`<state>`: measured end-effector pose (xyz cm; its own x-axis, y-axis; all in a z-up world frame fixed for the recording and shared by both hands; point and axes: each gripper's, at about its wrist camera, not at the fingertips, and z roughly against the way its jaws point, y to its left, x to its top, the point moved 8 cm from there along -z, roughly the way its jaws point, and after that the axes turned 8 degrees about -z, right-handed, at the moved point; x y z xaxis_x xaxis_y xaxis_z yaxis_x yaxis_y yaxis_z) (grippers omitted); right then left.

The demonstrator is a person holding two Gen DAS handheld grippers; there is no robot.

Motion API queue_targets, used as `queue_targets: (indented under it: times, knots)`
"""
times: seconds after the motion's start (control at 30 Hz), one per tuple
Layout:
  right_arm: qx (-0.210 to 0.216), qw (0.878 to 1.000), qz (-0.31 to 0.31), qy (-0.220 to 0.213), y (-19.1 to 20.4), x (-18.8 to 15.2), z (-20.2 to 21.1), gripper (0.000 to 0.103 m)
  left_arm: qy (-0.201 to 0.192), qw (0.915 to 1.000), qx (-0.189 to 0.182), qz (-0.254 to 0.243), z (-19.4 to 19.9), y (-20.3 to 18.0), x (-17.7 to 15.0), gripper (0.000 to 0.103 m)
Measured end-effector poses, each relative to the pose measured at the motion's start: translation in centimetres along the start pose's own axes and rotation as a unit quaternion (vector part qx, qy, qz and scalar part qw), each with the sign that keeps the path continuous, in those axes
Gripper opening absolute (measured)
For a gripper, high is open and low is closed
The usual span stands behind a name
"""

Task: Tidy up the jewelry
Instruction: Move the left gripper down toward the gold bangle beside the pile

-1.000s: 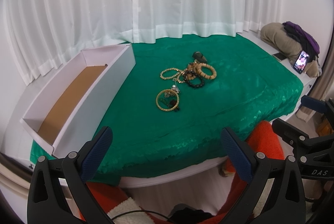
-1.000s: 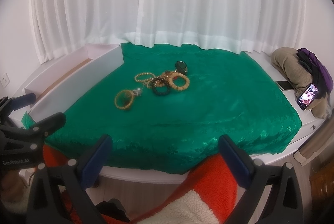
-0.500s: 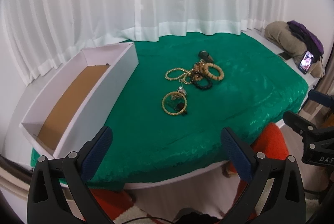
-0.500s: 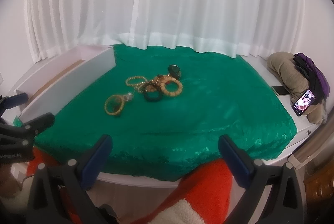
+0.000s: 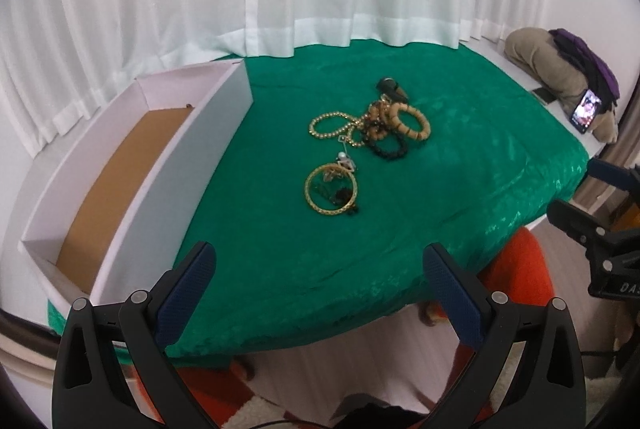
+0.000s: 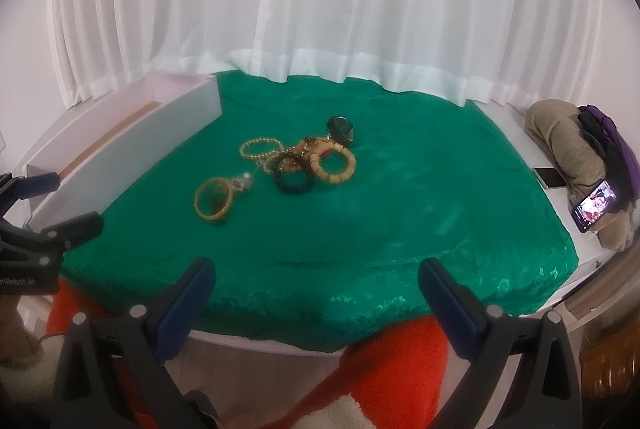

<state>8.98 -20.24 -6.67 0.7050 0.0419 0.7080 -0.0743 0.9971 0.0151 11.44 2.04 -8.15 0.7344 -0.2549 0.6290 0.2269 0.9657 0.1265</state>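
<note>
A heap of jewelry lies mid-table on the green cloth [image 5: 460, 189]: a gold bangle [image 5: 332, 189] [image 6: 213, 200] nearest me, a gold bead chain [image 5: 330, 125] [image 6: 260, 148], a black bead bracelet [image 5: 390, 147] [image 6: 293, 174], a wooden bead bracelet [image 5: 414, 123] [image 6: 334, 166] and a dark watch-like piece [image 5: 391, 88] [image 6: 341, 127]. An open white box [image 5: 132, 165] [image 6: 120, 165] with a brown floor stands at the left. My left gripper [image 5: 320, 281] and right gripper [image 6: 316, 287] both hang open over the table's near edge, well short of the jewelry, holding nothing.
White curtains [image 6: 320, 9] close off the back. At the right sit a beige bundle with purple cloth [image 6: 576, 145], a lit phone [image 6: 596, 204] and a flat phone [image 6: 550, 178]. An orange and white garment [image 6: 384, 373] lies below the near edge.
Both grippers have moved forward and up toward the table, so the jewelry looks closer. They stay open. Nothing on the cloth has shifted.
</note>
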Motion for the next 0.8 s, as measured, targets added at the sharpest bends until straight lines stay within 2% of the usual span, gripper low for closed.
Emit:
queue_targets:
  times: [0.5, 0.7, 0.8]
  knots:
    - [0.016, 0.999, -0.015, 0.036, -0.3, -0.6, -2.7, 0.103, 0.029, 0.9995, 0.006, -0.007, -2.3, -0.1, -0.1, 0.103]
    - [0.027, 0.998, -0.022, 0.044, -0.4, -0.5, -3.2, 0.103, 0.027, 0.9993, 0.005, -0.025, -2.7, 0.4, 0.2, 0.103]
    - [0.020, 0.998, -0.035, 0.039, -1.3, -0.4, -3.3, 0.103, 0.022, 0.9990, -0.018, -0.035, -2.7, 1.1, 0.2, 0.103]
